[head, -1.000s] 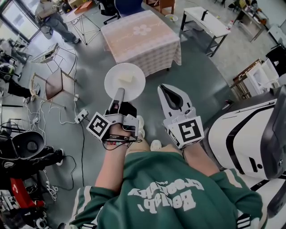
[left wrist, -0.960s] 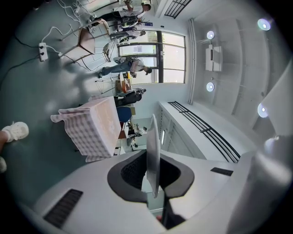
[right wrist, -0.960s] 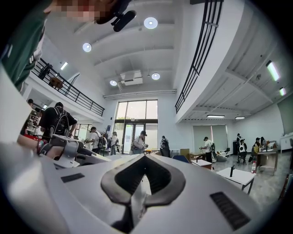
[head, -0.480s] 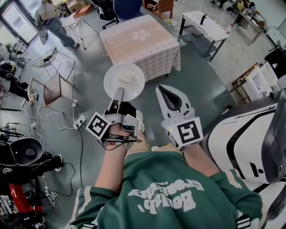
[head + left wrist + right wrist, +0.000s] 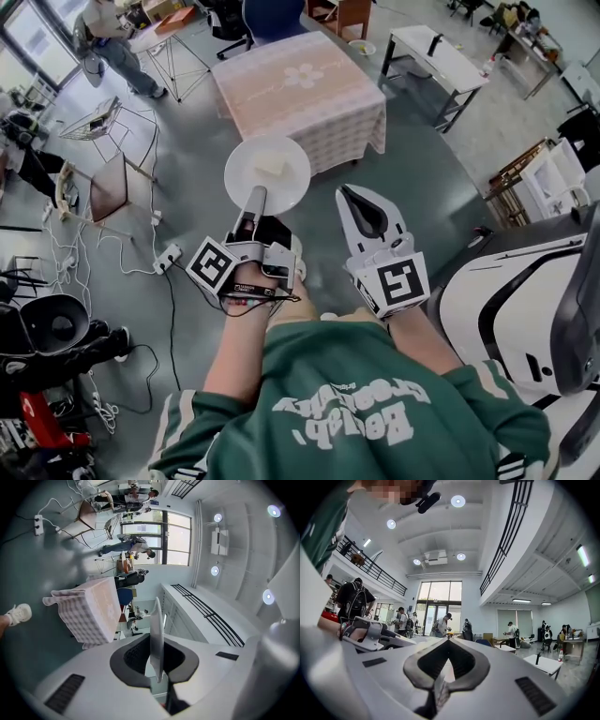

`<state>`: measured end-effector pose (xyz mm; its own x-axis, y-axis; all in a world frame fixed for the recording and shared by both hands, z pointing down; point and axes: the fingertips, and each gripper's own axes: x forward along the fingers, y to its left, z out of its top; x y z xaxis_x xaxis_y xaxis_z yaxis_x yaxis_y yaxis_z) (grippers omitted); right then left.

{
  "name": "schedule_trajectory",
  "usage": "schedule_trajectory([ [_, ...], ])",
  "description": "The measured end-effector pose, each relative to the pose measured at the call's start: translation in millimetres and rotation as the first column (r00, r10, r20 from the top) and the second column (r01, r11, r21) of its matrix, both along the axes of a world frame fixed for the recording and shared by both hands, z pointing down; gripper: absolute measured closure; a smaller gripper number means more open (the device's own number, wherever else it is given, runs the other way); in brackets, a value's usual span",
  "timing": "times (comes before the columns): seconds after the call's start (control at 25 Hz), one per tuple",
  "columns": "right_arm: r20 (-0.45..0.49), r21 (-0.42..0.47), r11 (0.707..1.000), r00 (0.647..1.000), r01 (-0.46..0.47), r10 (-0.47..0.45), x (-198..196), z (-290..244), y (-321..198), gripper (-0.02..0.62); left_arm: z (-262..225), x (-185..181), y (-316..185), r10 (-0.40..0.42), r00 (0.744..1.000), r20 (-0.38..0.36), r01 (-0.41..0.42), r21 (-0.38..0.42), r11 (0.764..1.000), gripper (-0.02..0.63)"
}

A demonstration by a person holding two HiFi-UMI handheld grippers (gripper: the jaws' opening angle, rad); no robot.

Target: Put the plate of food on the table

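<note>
We hold the stiff, breakable plate (image 5: 281, 187) level by its rim in the left gripper (image 5: 254, 199) jaws; the right gripper (image 5: 362, 212) jaws are closed together, empty.

The plate (image 5: 292, 180) is white, its food (image 5: 272, 164) perhaps pale yellow, the tablecloth (image 5: 309, 112) pink and checked.

Bright, even daylight floods in through the tall windows (image 5: 438, 604), and round ceiling lamps (image 5: 458, 501) glare white overhead. Shadows on the grey floor (image 5: 422, 178) are soft and faint. Both gripper views bulge fisheye-style, fading into black corners; the head view is sharp, mildly warped.
</note>
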<state>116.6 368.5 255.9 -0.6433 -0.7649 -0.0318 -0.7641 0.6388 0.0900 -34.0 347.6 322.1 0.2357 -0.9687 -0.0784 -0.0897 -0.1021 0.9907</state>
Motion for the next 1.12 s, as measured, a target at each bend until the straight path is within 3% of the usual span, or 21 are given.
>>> schedule_trajectory([
  [0.4,-0.02,-0.028,0.999,0.999,-0.028,0.027,-19,3,-70,0.579,3,-16,-74,0.044,0.999,-0.01,-0.044,-0.017,0.999,0.577],
  [0.92,-0.04,-0.091,0.993,0.997,-0.077,0.073,-51,8,-198,0.579,-4,-42,-212,0.112,0.994,-0.016,-0.113,-0.033,0.993,0.577],
  [1.12,-0.037,-0.096,0.992,0.997,-0.078,0.075,-64,12,-224,0.58,1,-51,-239,0.128,0.992,-0.019,-0.128,-0.038,0.991,0.577],
])
